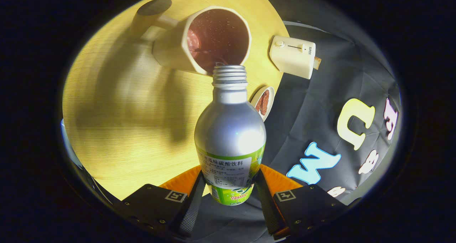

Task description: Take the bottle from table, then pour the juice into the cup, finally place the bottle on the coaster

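The round, pale wooden table is spread across the scene, lit warm, with long shadows thrown over it. Held above it, the silver bottle is clamped between both fingers of the gripper, gripped at its green-labelled lower body and tipped forward, so its body runs straight ahead of the fingers. Its uncapped threaded neck is brought right to the rim of the cream cup, which stands on the table just beyond the fingers, and dark reddish juice with bubbles is seen inside. Off past the cup, a cream toaster is set at the table's edge, a slice poking out. Nearer the bottle's shoulder, a small round coaster is seen, partly hidden behind the bottle.
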The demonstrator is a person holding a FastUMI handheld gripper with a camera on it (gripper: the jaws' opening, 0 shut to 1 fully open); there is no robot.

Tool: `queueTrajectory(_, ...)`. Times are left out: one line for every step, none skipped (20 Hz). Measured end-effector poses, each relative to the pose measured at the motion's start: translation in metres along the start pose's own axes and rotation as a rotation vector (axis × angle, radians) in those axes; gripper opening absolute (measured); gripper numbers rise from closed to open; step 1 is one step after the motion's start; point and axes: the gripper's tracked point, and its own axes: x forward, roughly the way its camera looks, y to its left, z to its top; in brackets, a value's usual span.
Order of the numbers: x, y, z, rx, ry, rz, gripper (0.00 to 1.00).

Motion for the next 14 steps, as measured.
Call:
queueTrajectory(-0.0006,-0.0008,-0.0004,-0.004,0.001,0.000,0.76)
queueTrajectory(-0.0019,-0.0021,-0.0009,-0.007,0.002,-0.001,0.76)
queueTrajectory(-0.0005,-0.0032,-0.0010,-0.010,0.002,-0.002,0.76)
queueTrajectory(-0.0011,-0.0041,-0.0006,-0.013,0.003,-0.002,0.75)
queueTrajectory(-0.0017,-0.0050,-0.0005,-0.018,0.002,-0.005,0.75)
queueTrajectory(-0.0014,-0.0059,-0.0016,-0.024,0.007,-0.007,0.75)
queueTrajectory(-0.0011,-0.0064,-0.0010,-0.032,0.009,-0.006,0.75)
queueTrajectory(-0.0021,-0.0063,-0.0003,-0.039,0.008,-0.006,0.76)
queueTrajectory(-0.0022,-0.0065,0.0003,-0.046,0.008,-0.007,0.75)
queueTrajectory(-0.0034,-0.0072,-0.0002,-0.052,0.010,-0.009,0.75)
queueTrajectory(-0.0034,-0.0076,-0.0007,-0.056,0.011,-0.008,0.75)
queueTrajectory(-0.0038,-0.0074,-0.0015,-0.057,0.013,-0.007,0.76)
queueTrajectory(-0.0036,-0.0081,-0.0016,-0.057,0.014,-0.007,0.75)
queueTrajectory(-0.0043,-0.0087,-0.0029,-0.058,0.018,-0.006,0.75)
